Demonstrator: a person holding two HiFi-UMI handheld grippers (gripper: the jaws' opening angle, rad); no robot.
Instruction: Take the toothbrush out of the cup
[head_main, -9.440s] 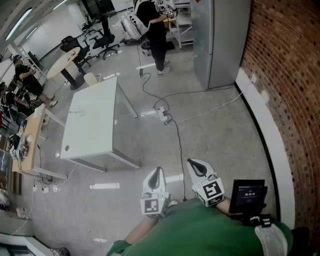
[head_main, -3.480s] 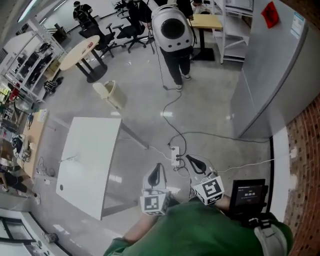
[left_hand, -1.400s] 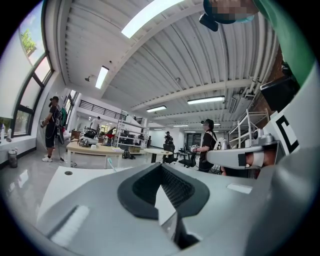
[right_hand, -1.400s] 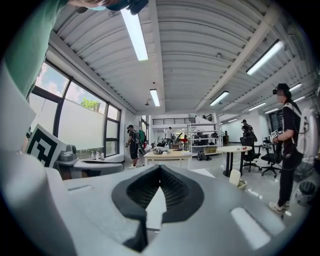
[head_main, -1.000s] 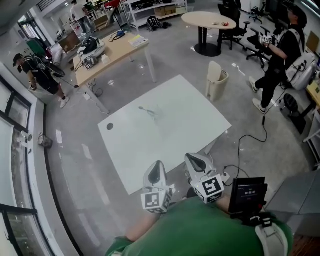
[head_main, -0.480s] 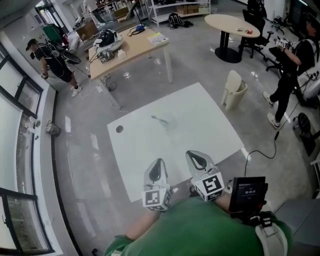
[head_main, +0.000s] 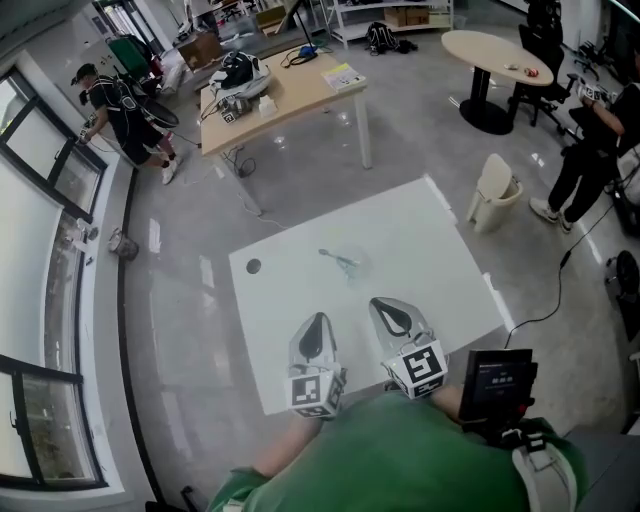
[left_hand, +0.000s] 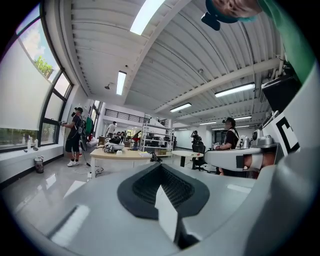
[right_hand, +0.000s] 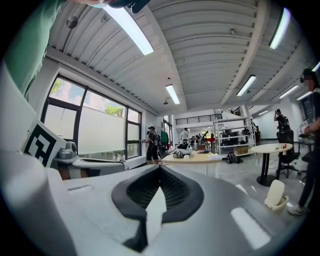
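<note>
Left tongs (head_main: 316, 324), right tongs (head_main: 385, 310) closed, toothbrush (head_main: 338, 259) well ahead

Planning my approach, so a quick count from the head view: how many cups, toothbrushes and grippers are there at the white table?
Cups: 1, the clear cup
Toothbrushes: 1, the toothbrush in that cup
Grippers: 2, the left gripper and right gripper, both shut and empty
Total: 4

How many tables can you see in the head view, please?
3: a white table in the middle, a wooden desk beyond it on the left, and a round table at upper right. Others may be out of frame.
</note>
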